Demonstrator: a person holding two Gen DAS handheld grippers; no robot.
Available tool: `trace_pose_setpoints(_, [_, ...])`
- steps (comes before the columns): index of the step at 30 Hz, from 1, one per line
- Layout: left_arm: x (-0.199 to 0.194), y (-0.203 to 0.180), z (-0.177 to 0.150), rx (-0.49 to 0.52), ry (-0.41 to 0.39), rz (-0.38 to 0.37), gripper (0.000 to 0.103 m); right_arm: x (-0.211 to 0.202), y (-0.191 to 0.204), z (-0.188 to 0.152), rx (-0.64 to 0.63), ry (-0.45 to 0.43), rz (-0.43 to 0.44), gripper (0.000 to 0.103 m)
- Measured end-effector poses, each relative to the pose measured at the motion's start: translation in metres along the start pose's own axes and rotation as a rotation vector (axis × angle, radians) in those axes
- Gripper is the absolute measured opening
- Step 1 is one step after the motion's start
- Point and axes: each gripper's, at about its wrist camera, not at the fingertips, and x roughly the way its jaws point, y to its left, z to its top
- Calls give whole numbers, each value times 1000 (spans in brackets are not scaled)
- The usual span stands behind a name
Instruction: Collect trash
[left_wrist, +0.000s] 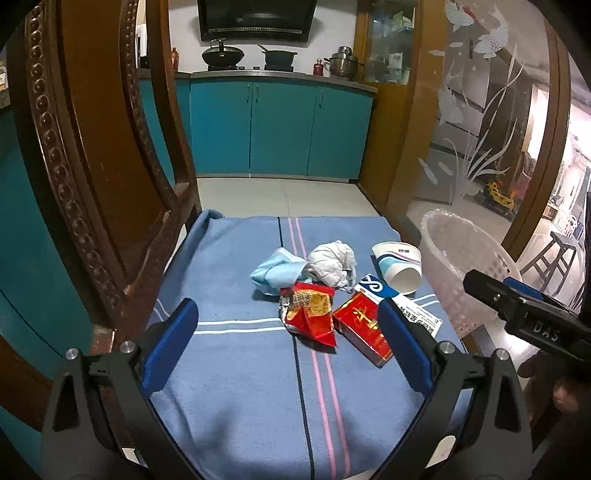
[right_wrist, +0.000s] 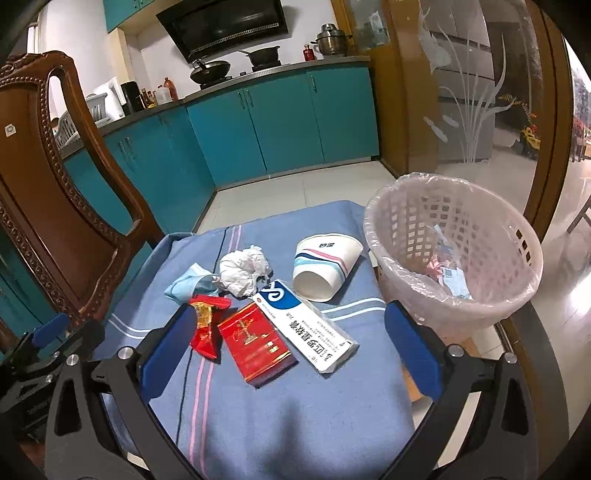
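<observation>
1. We note a blue striped cloth (right_wrist: 280, 413) covering the work surface, with a carved wooden chair (right_wrist: 55, 192) at its left edge and teal kitchen cabinets (left_wrist: 273, 129) beyond.
2. We record a pale lattice waste basket (right_wrist: 491, 295) lined with a thin plastic bag, standing just off the cloth's right edge; some paper scraps already lie inside it.
3. We find the right gripper (right_wrist: 288, 328) with its blue pads spread wide and nothing between them. The trash lies ahead of it on the cloth, mostly between and beyond the fingertips.
4. We find the left gripper (left_wrist: 288, 325) likewise wide open and holding nothing, with the same heap ahead of it.
5. We list a white and blue medicine box (right_wrist: 310, 328) lying flat, nearest the right gripper's centre line.
6. A paper cup (right_wrist: 325, 266) lies on its side, mouth towards us, between the box and the basket.
7. A red cigarette pack (right_wrist: 255, 347) lies flat, touching the box's left side.
8. A crumpled white tissue (right_wrist: 243, 271) sits behind the pack.
9. A red snack wrapper (right_wrist: 205, 325) lies close by the right gripper's left pad.
10. A blue face mask (right_wrist: 188, 286) lies furthest left, beside the tissue.
</observation>
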Motion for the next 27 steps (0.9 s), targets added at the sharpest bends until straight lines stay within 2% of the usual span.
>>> trace_pose_setpoints(27, [6,-7,-5,26,26,-1,97,0,0,-3,-18,11,7,99])
